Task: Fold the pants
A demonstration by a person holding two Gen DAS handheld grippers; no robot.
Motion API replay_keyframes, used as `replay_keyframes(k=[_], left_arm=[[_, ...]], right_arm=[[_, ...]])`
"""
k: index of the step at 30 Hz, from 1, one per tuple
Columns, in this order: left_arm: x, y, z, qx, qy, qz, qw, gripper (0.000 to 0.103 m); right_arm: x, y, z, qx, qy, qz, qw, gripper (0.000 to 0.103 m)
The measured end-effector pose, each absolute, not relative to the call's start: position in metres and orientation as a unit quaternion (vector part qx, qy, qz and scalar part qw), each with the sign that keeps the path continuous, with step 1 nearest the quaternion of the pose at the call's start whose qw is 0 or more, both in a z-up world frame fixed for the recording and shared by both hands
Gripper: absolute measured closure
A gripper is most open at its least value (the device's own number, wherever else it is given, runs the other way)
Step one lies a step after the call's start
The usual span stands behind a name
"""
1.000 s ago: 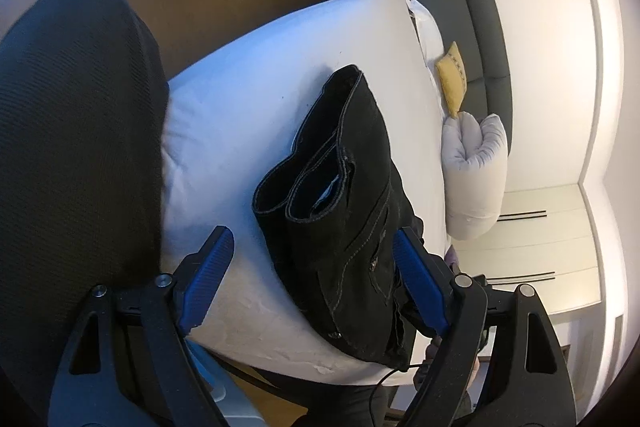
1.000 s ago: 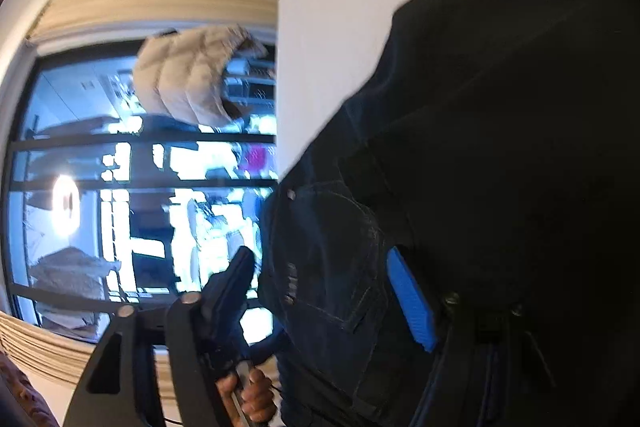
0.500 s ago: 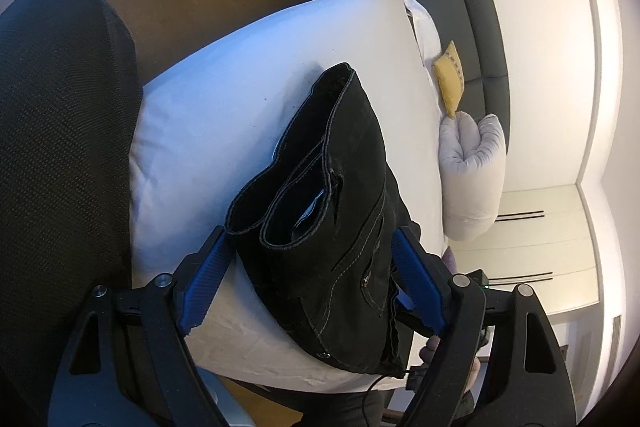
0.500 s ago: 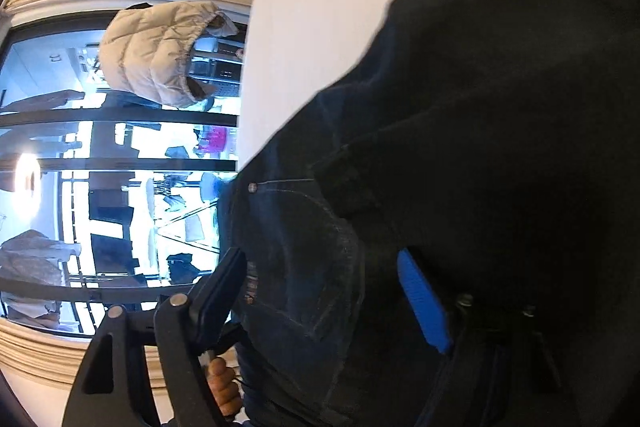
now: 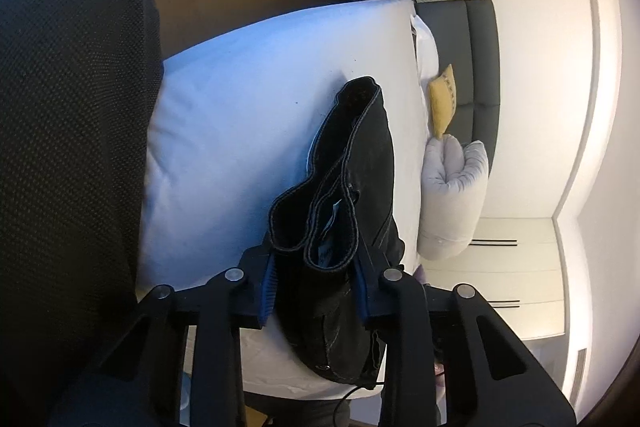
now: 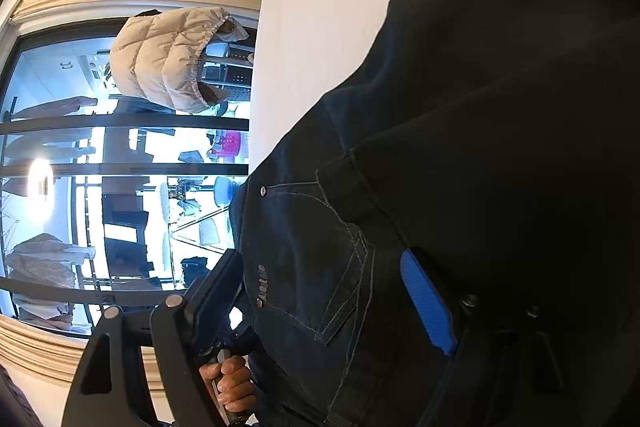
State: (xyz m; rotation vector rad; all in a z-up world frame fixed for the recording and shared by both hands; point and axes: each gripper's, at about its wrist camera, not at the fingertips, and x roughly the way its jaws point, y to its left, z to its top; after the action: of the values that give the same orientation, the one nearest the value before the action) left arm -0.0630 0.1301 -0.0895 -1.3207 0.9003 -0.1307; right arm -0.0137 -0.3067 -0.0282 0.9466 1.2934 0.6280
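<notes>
One pants point(image 5: 352, 163) bundle on bed point(image 5: 248, 99)

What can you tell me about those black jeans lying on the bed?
The black denim jeans lie folded lengthwise on the white mattress, pale stitching and a rivet showing. Their two hem openings face the left gripper, whose blue pads are closing around them. The right gripper straddles the pocket end, jaws wide.

This is a bedroom in a home: a bed point(image 5: 256, 99) with a white sheet and dark padded headboard point(image 5: 480, 59), a yellow cushion point(image 5: 442, 107), a rolled grey duvet point(image 5: 452, 195), built-in wardrobes point(image 5: 516, 255), and a large window point(image 6: 120, 179) with clothes hanging outside.
</notes>
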Motion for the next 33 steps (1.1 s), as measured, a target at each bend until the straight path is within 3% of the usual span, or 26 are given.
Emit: replay_keyframes(k=[7, 17, 24, 33], left_arm=[[-0.060, 0.126, -0.071, -0.568, 0.401, -0.061, 0.716, 0.091], [-0.024, 0.067, 0.022, -0.421, 0.366, -0.150, 0.816, 0.094], [-0.002, -0.022, 0.070, -0.292, 0.376, -0.231, 0.849, 0.094], [0.026, -0.166, 0.055, -0.141, 0.426, -0.315, 0.836, 0.094]], right_arm=[[-0.014, -0.304, -0.024, 0.408, 0.578, 0.268, 0.653, 0.018], [-0.012, -0.304, -0.027, 0.399, 0.579, 0.264, 0.660, 0.014], [-0.024, -0.341, -0.003, 0.456, 0.523, 0.293, 0.658, 0.014], [-0.037, -0.408, 0.026, 0.494, 0.460, 0.337, 0.656, 0.014]])
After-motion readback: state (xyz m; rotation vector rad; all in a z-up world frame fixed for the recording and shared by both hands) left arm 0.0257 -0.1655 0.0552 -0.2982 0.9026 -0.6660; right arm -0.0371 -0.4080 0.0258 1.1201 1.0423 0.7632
